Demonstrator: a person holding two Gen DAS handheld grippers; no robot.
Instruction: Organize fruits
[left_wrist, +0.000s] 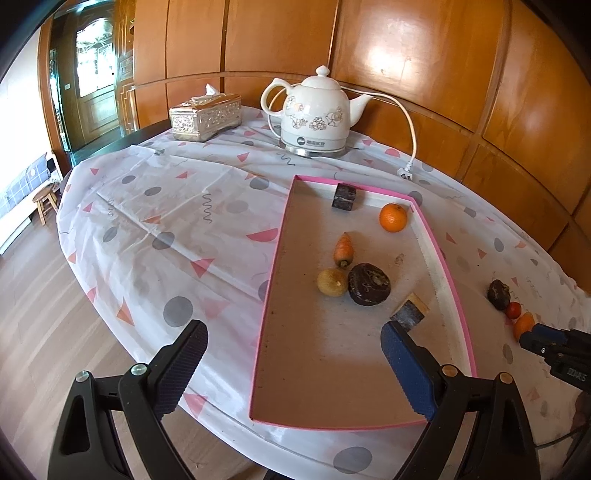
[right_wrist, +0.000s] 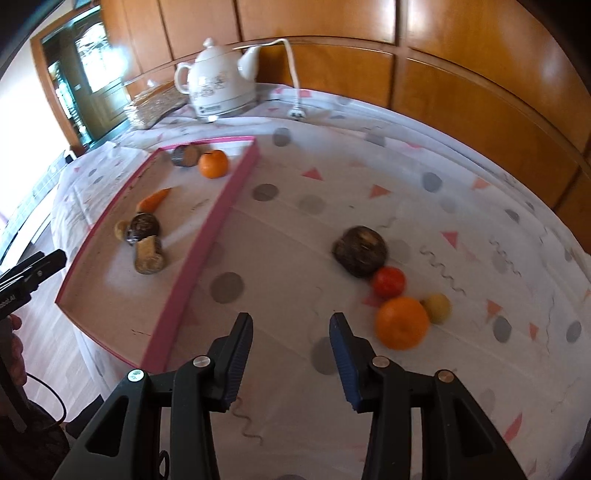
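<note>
Beside the orange (right_wrist: 402, 322), only in the right view, a yellow fruit (right_wrist: 438, 308); both tools spread, empty.

A white ceramic electric kettle (left_wrist: 314, 114) with a flower pattern stands on its base at the far edge of the counter (left_wrist: 166, 221), its white cord (left_wrist: 408, 122) looping to a plug (left_wrist: 405, 172) lying on the patterned tablecloth (left_wrist: 207, 173). Left of the kettle and apart from it sits a silver embossed tissue box (left_wrist: 205, 116). Glossy wood wall panels (left_wrist: 424, 55) rise behind; a small wooden stool (left_wrist: 45, 203) stands on the floor at far left
</note>
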